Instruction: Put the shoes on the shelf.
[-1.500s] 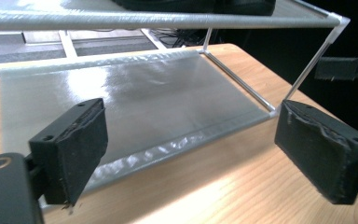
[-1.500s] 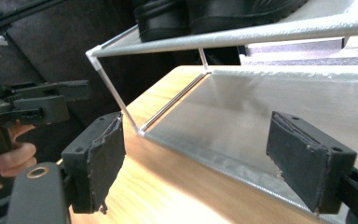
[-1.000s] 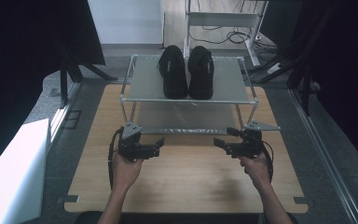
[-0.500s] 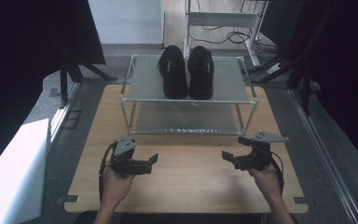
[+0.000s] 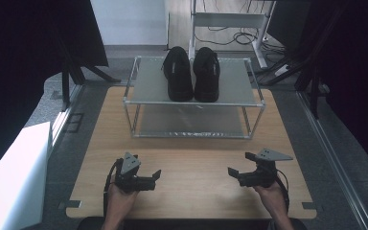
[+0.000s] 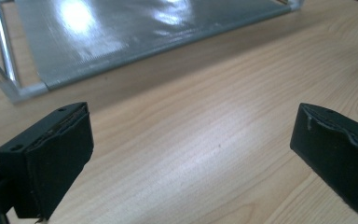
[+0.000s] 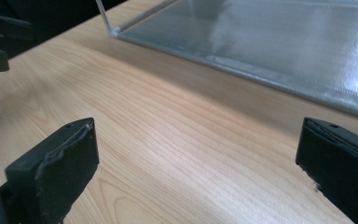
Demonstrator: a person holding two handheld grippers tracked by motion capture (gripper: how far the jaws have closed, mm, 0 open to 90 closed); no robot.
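A pair of black shoes [image 5: 192, 73] stands side by side on the top shelf of a two-tier metal rack [image 5: 146, 102] at the far half of the wooden table [image 5: 196, 201]. My left gripper [image 5: 146, 167] is held low near the table's front edge, left of centre. It stands open [image 6: 193, 126] over bare wood and points toward the rack's lower shelf [image 6: 121, 32]. My right gripper [image 5: 240, 164] mirrors it on the right. Its jaws have just been opening and stand wide [image 7: 200, 135] with nothing between them. The left gripper [image 7: 0, 39] is far off at the upper left of the right gripper view.
A white box [image 5: 14, 177] sits on the floor to the left of the table. Dark panels flank both sides. Behind the rack stands a white frame [image 5: 230, 19] with cables on the floor. Bare wood lies between the two grippers.
Both hands have drawn back from the rack toward the table's front edge and sunk lower. The grippers now sit farther apart from the rack's front rail.
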